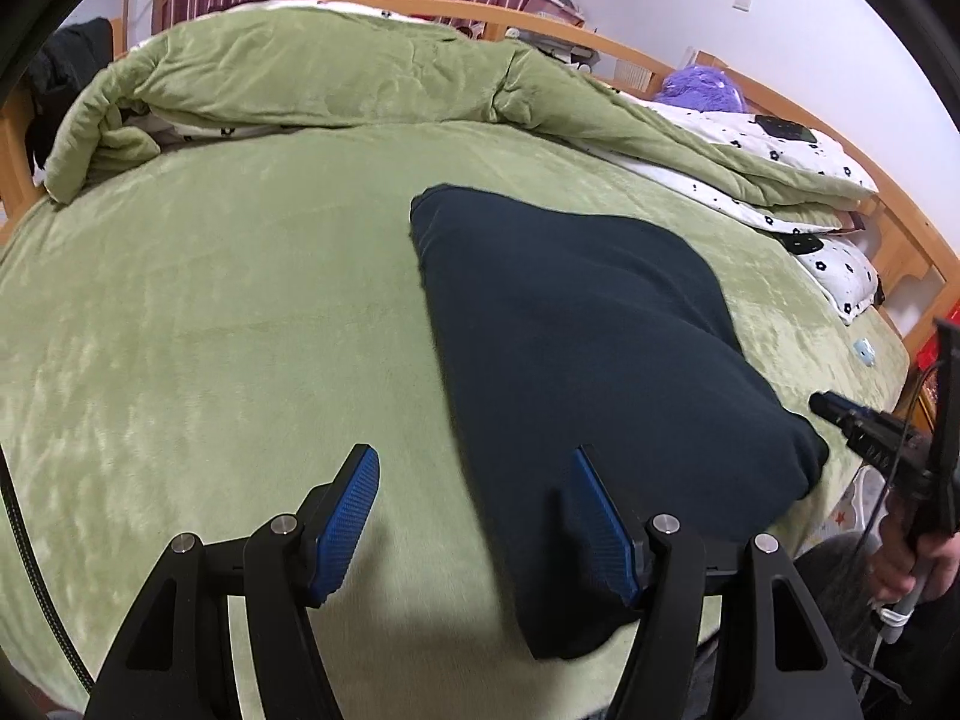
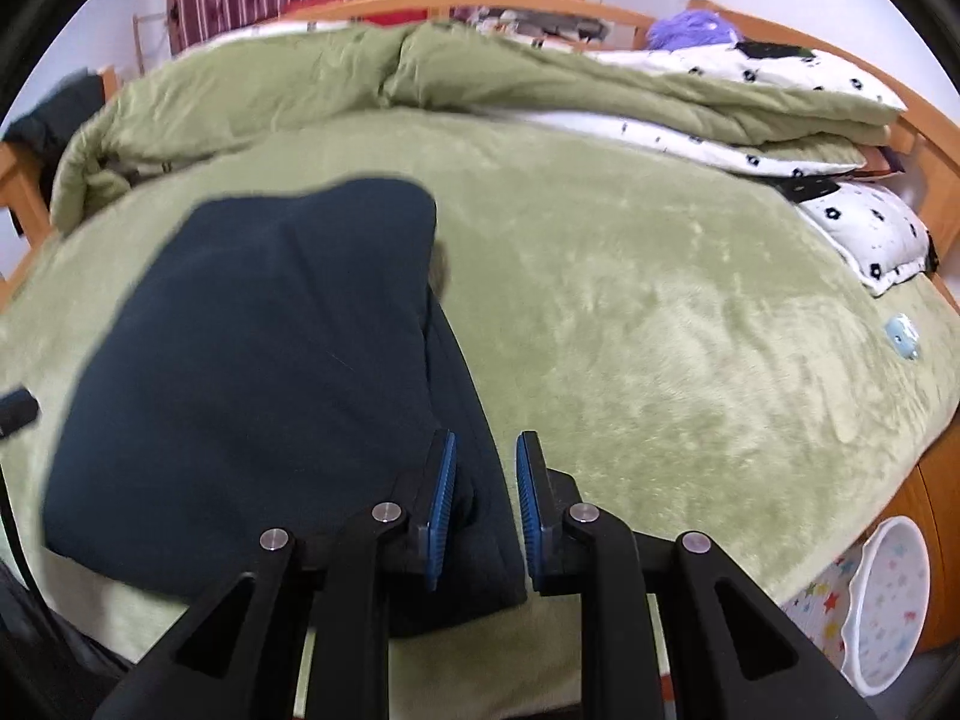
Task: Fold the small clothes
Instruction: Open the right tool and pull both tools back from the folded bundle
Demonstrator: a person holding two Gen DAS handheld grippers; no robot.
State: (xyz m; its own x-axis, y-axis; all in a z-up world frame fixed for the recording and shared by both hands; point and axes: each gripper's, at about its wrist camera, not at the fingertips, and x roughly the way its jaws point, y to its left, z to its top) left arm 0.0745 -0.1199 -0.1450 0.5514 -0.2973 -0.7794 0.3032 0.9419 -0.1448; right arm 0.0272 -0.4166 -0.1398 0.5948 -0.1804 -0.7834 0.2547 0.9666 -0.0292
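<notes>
In the left wrist view, the left gripper [image 1: 474, 519] hung above the green bed cover [image 1: 210, 330], and its two blue-padded fingers [image 1: 347, 525] stood well apart with nothing between them. The dark folded garment [image 1: 570, 324] lay flat on the cover, and its near edge passed under the right-side finger without being pinched. At the right border, a hand [image 1: 918, 558] held the right gripper [image 1: 840, 414], whose tip pointed at the corner of the garment, just beside it. Behind the garment, a rolled green quilt [image 1: 300, 78] lay across the bed, and a purple plush toy [image 1: 702, 87] sat near the wooden frame.

In the right wrist view, the right gripper [image 2: 485, 510] had its fingers a small way apart. The edge of the dark folded garment [image 2: 252, 348] lay between the pads, and it seemed that they did not press on it, though the cloth there was dark and a little blurred. The garment filled the left part of this view, on the green bed cover [image 2: 690, 330]. A white patterned basket [image 2: 888, 600] stood on the floor at the lower right, beside the bed.
</notes>
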